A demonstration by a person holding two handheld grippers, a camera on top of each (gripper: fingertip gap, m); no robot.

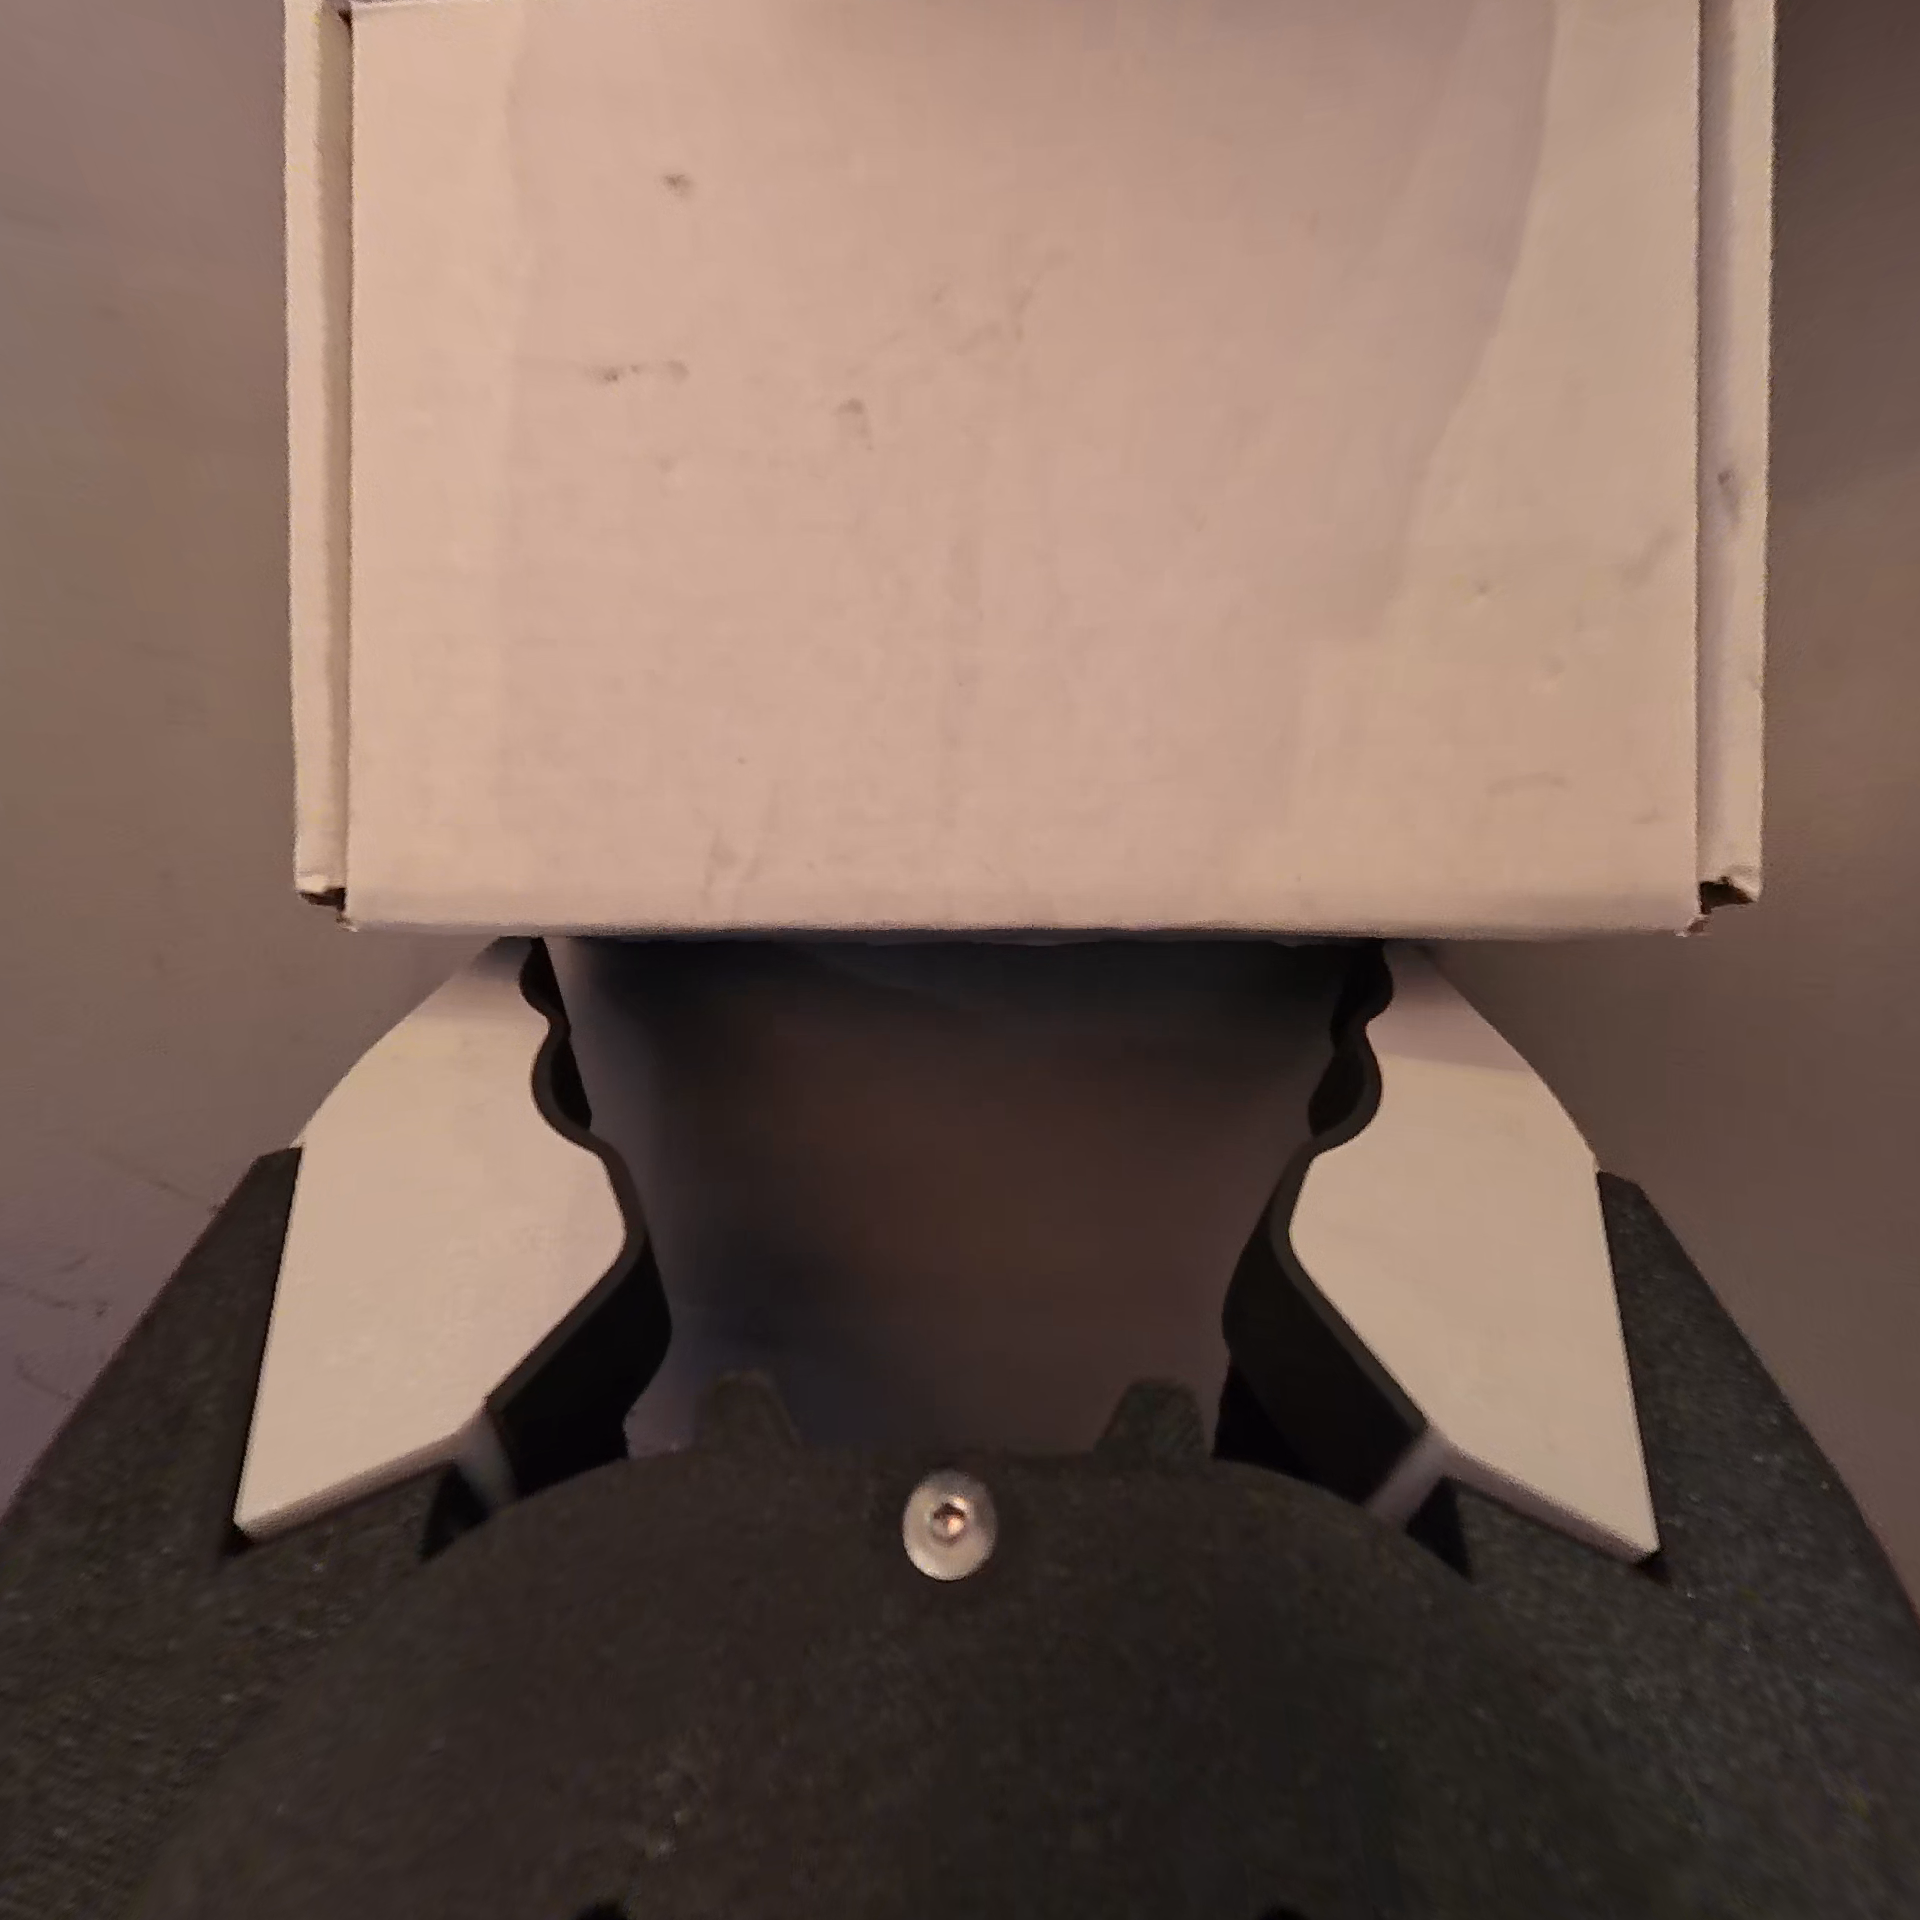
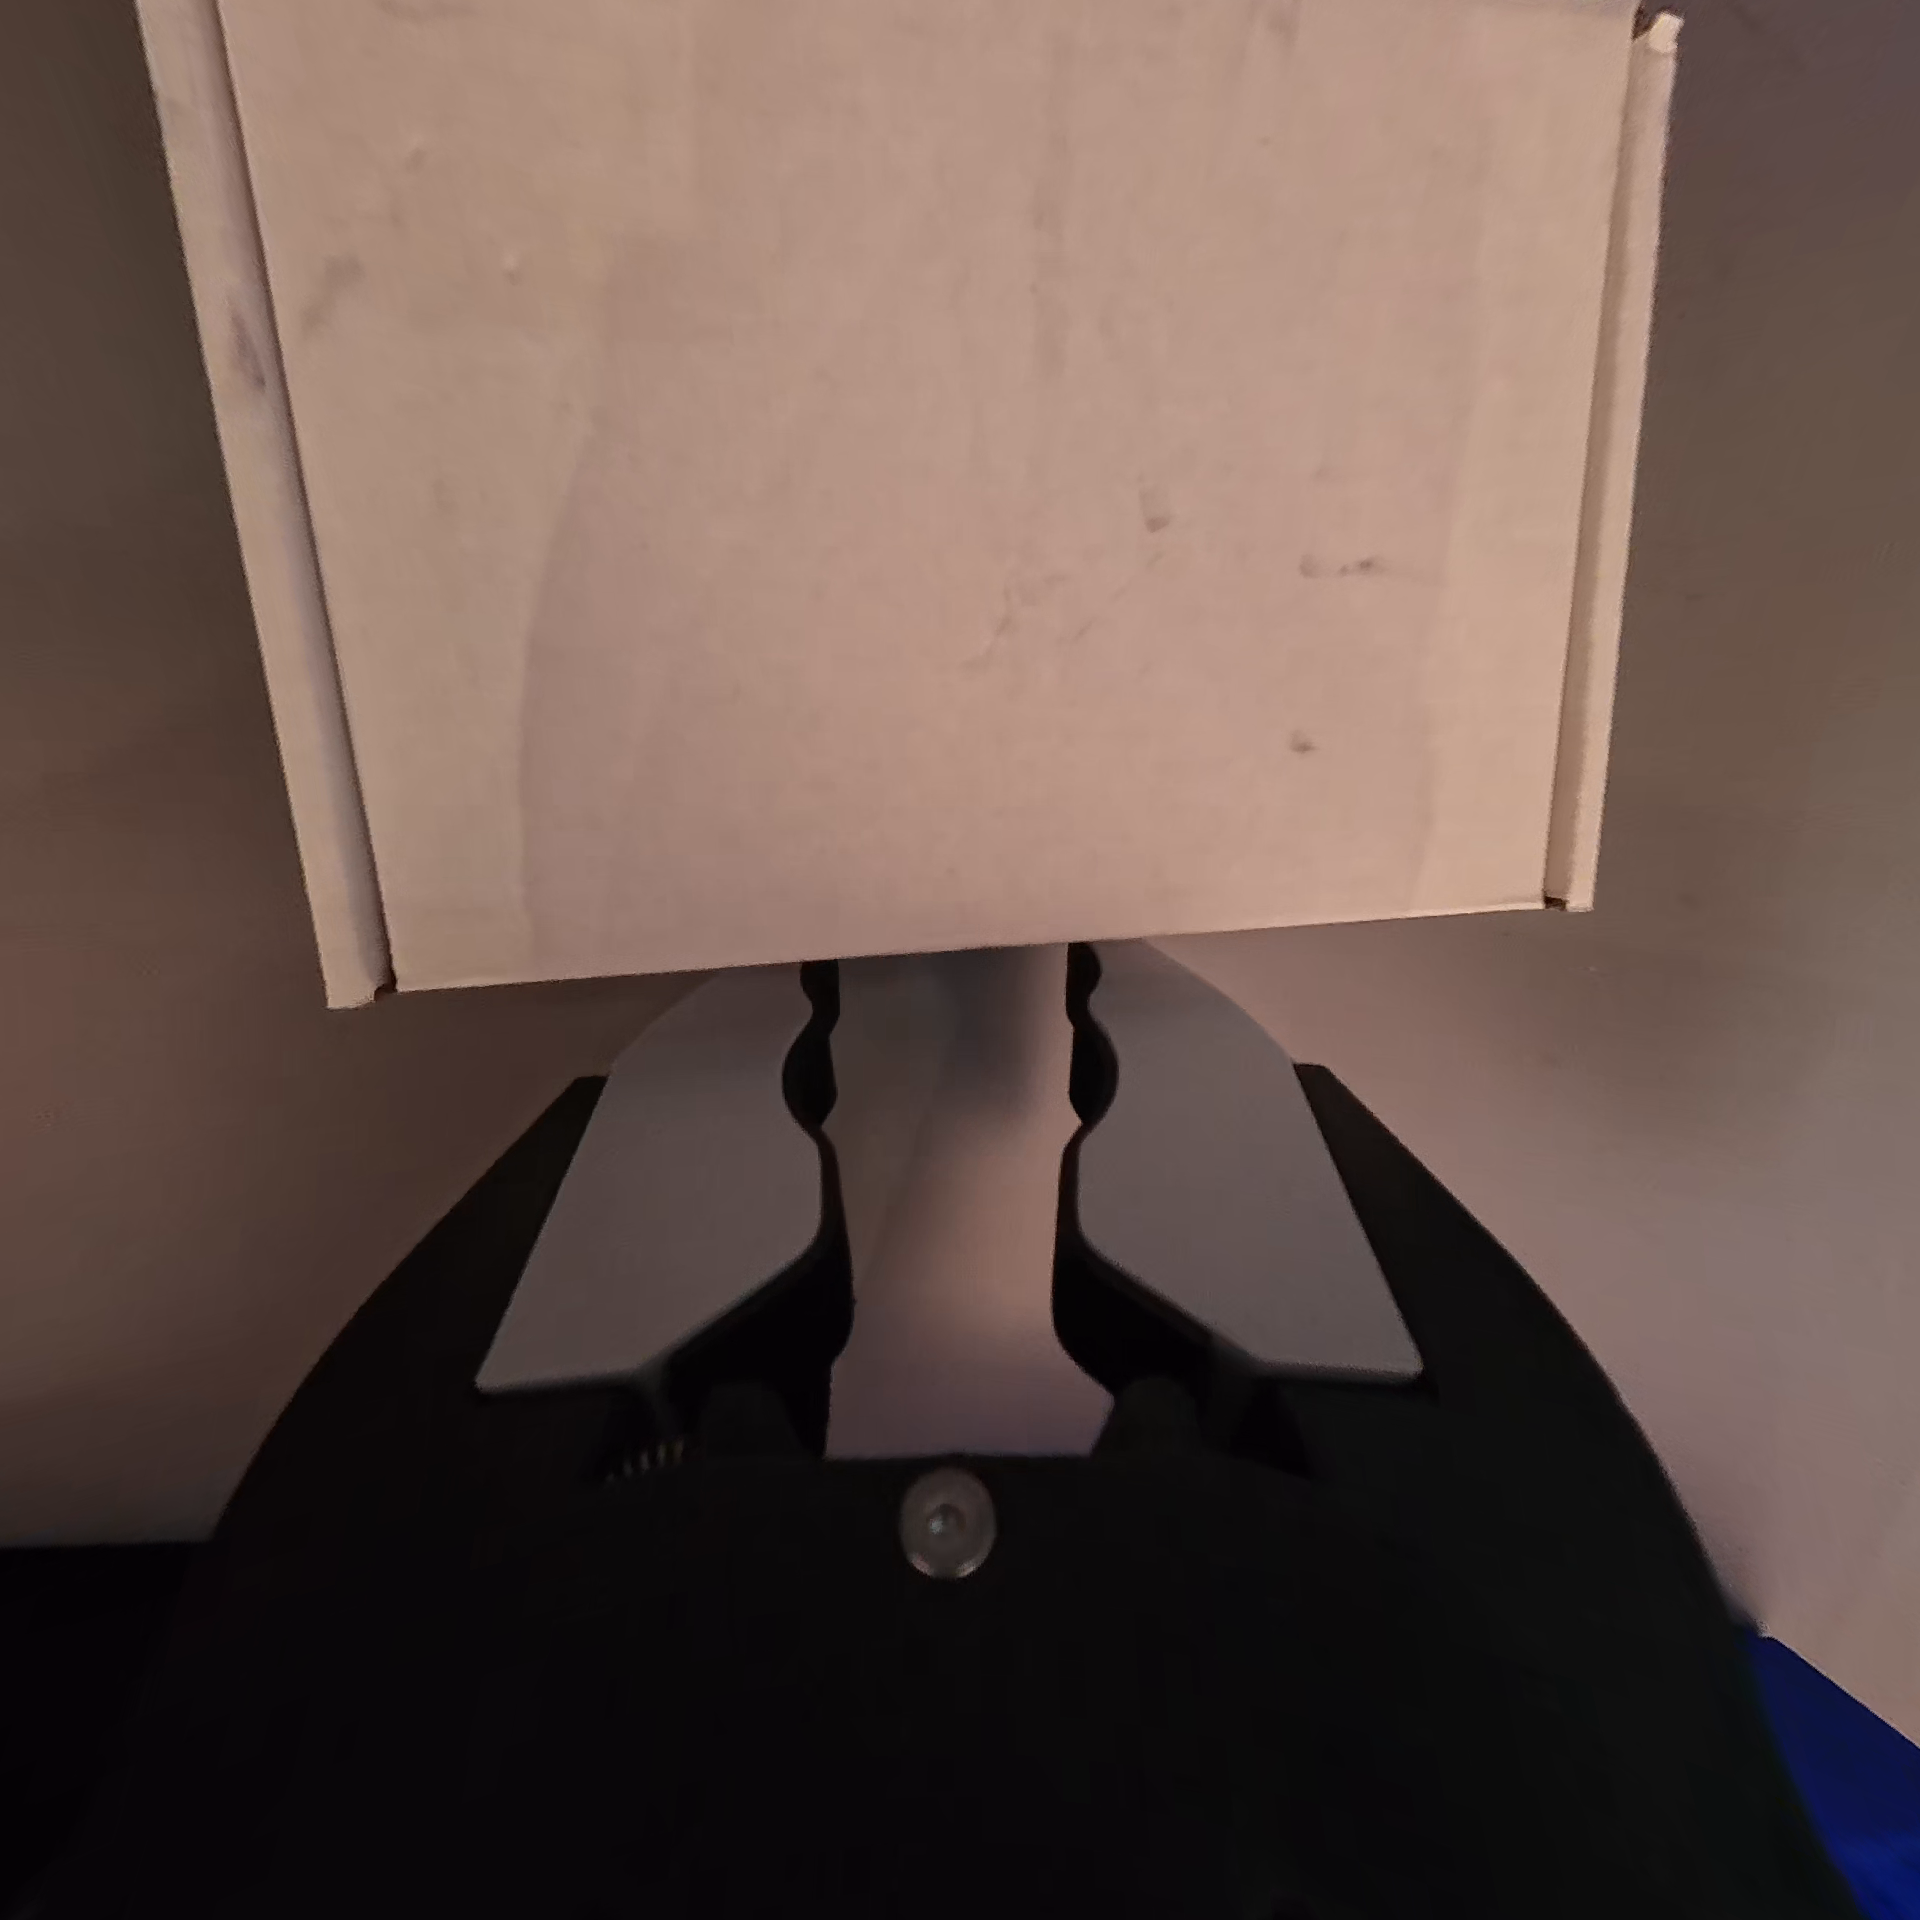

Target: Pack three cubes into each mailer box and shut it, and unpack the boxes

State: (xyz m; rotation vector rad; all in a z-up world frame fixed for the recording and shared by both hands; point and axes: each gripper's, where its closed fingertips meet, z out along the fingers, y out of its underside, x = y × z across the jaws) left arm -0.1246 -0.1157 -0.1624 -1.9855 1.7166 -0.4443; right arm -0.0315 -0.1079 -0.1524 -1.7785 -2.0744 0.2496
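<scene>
The white mailer box [image 1: 997, 457] fills the upper part of both wrist views and lies shut, its lid flat, on a pale table [image 1: 135, 623]. The two views face it from opposite sides, and its near edge overhangs the fingertips in each.

Left claw [image 1: 954, 997]: fingers spread wide apart, tips hidden under the near edge of the box. Whether they touch the cardboard cannot be told. Right claw [image 2: 951, 982]: fingers set closer together with a clear gap between them, tips also hidden under the box edge. Nothing is seen clamped between them.

Risks, as judged from this position:
- Neither claw shows a grip on the box, so a lift from here would likely let it tip or slide off the fingers.
- Uneven pressure from the two sides could turn the box on the table.
- A fingertip catching the side flap seam [image 1: 317, 520] could tear or buckle the cardboard.
- The cubes are not visible, so the contents cannot be confirmed; loose cubes would shift the weight.

No brand, label or legible writing appears; the lid carries only scuff marks [image 1: 675, 185].
</scene>
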